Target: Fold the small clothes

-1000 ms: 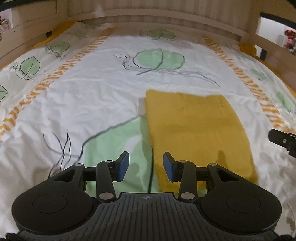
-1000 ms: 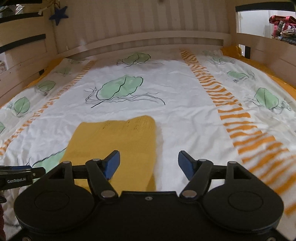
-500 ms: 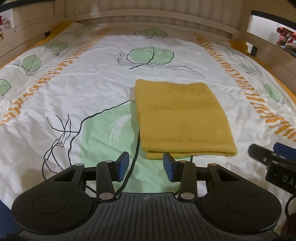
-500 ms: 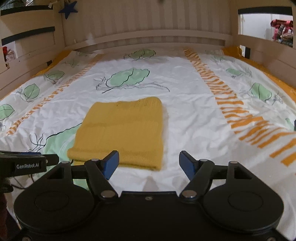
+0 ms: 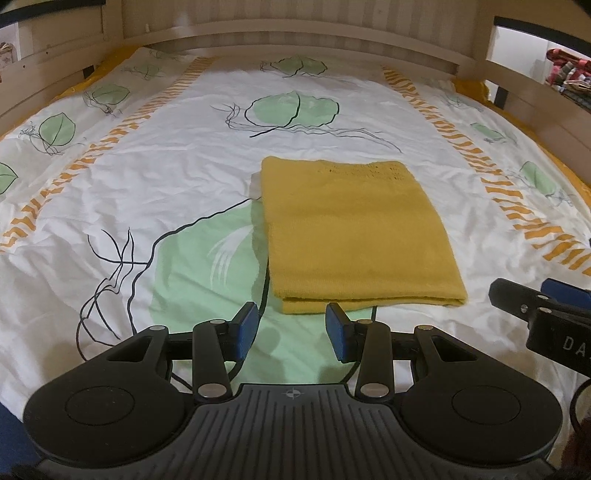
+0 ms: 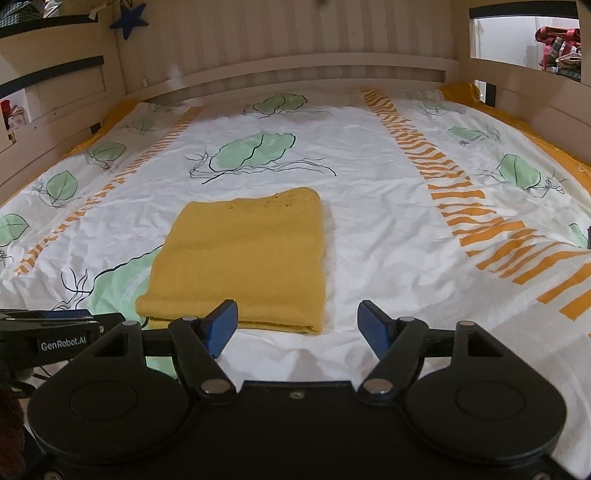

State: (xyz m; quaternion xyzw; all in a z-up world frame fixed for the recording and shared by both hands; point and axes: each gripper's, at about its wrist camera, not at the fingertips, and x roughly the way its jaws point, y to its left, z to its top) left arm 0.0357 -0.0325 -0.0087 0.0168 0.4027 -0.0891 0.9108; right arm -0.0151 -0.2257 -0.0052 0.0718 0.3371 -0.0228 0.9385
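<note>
The bed (image 5: pixel 155 177) carries a yellow garment (image 5: pixel 354 232), folded square near its middle. Folding looks done; next likely calls for setting it aside. Right gripper (image 6: pixel 297 323) jaws wide, left gripper (image 5: pixel 291 330) narrower, both empty.

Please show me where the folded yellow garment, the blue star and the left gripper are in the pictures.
folded yellow garment (image 5: pixel 354 236): left wrist view, middle of its top layer.
blue star (image 6: pixel 128 20): right wrist view, centre of the star on the wooden bed frame.
left gripper (image 5: pixel 291 328): left wrist view, gap midway between its blue fingertips.
</note>
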